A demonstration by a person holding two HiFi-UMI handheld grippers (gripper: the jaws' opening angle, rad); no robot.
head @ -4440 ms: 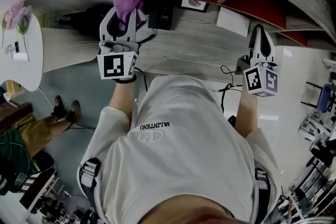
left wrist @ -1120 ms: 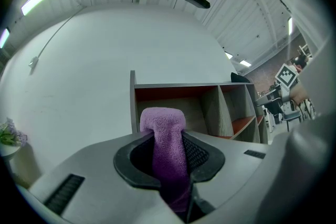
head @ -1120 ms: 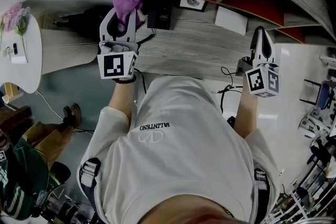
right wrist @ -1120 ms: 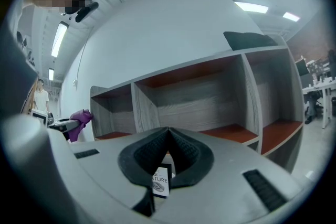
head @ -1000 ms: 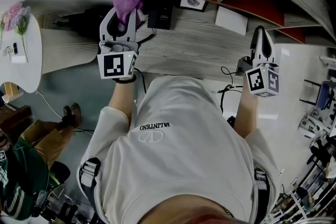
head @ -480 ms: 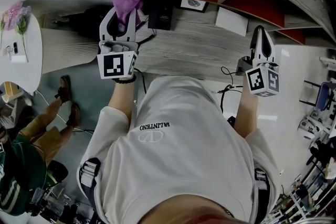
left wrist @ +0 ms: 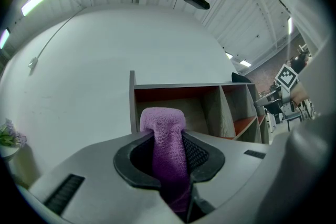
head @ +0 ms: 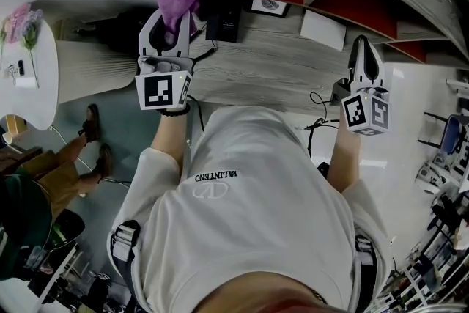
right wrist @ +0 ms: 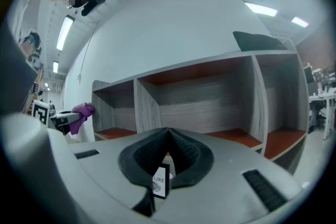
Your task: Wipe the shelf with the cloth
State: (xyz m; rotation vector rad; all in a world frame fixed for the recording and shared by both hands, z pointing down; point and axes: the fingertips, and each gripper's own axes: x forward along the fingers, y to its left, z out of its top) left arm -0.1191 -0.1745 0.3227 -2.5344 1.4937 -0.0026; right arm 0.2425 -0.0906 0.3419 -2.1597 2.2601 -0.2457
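The shelf [right wrist: 199, 94] is divided into open compartments with orange-red floors. A purple cloth [left wrist: 163, 122] is clamped in the left tool [left wrist: 167, 139] and held before the shelf's leftmost compartment; contact cannot be told. The right tool [right wrist: 168, 132] is held with its jaws pressed together, over the desk's [head: 271, 62] right edge.

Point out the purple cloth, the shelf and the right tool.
purple cloth [left wrist: 167, 144]: left gripper view, middle of the strip.
shelf [right wrist: 144, 107]: right gripper view, an upright divider.
right tool [right wrist: 168, 132]: right gripper view, where its shut tips meet.
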